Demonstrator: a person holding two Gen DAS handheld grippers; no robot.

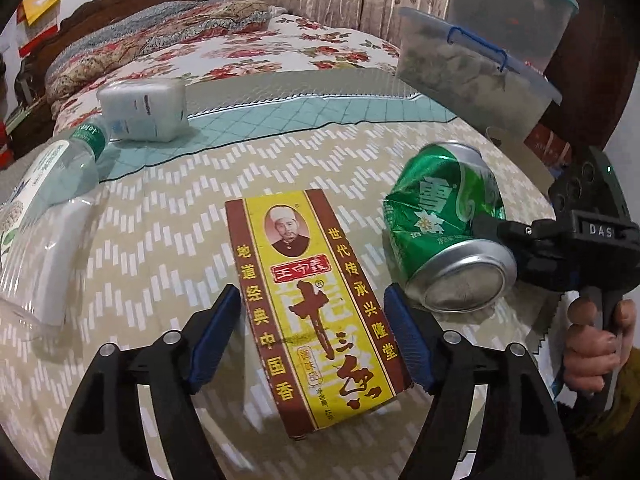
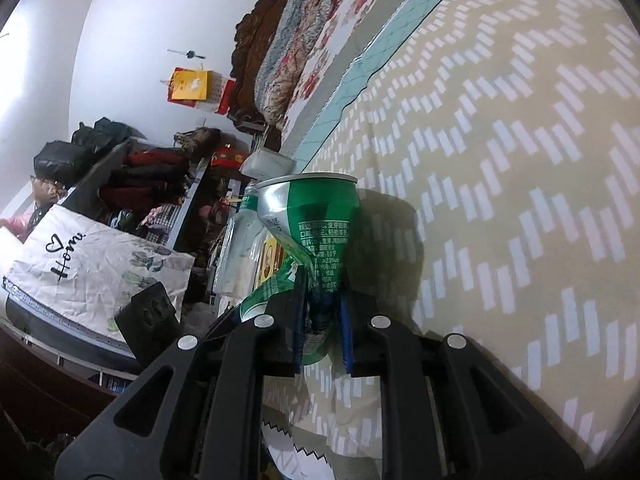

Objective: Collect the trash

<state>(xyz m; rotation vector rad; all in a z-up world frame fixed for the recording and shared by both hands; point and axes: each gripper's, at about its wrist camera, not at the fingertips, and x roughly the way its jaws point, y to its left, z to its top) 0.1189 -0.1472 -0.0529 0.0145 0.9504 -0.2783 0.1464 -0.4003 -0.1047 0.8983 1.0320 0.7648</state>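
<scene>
Green and badly crumpled, the can (image 2: 316, 240) is pinched in the right gripper (image 2: 322, 324), while only the left wrist view shows the left gripper (image 1: 312, 336) spread wide astride the yellow box (image 1: 316, 304).

green can (image 1: 444, 216), yellow-brown box (image 1: 316, 308)

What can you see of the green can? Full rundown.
The green can is a thin metal drink can, badly crushed and twisted at the waist, with white print and a flower mark. Its silver concave base faces the left wrist camera. It is tilted on its side, right of the yellow box. The right gripper is clamped on its crumpled middle.
</scene>
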